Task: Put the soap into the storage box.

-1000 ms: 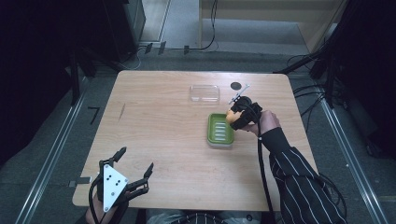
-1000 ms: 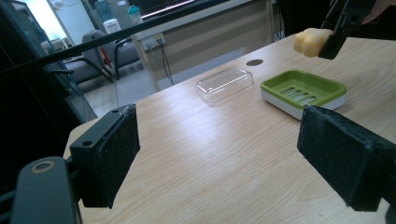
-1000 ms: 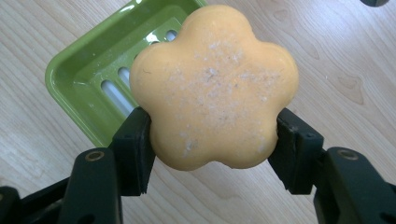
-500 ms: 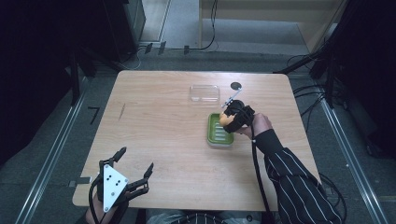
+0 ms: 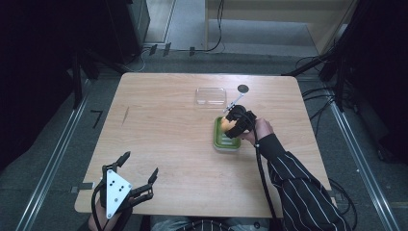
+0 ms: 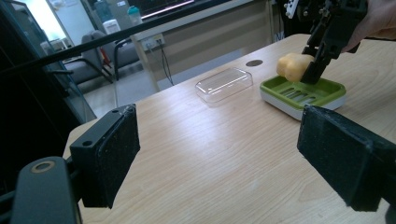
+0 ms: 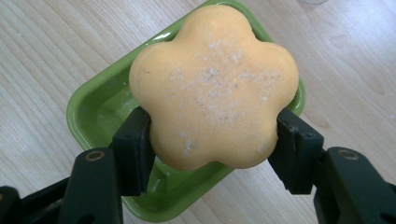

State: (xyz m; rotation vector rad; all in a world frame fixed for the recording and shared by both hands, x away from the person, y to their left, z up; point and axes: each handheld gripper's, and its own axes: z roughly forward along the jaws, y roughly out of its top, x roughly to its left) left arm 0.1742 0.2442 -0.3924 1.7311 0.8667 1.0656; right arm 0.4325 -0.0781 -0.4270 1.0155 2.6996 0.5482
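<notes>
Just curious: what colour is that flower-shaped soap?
Pale orange-yellow soap with whitish speckles, clearest in the right gripper view.

Left black two-jaw tongs point(image 5: 139, 175): white three-cornered top plate with dark screw dots, matte rectangular rubbery pads point(image 6: 108, 158), round screw hole in each arm. Right black tongs point(image 7: 212, 149): thick black cable trailing along the dark sleeve with thin white pinstripes point(image 5: 300, 185).

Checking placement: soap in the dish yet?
Not yet. The soap is clamped in the right claw, above the green dish.
</notes>
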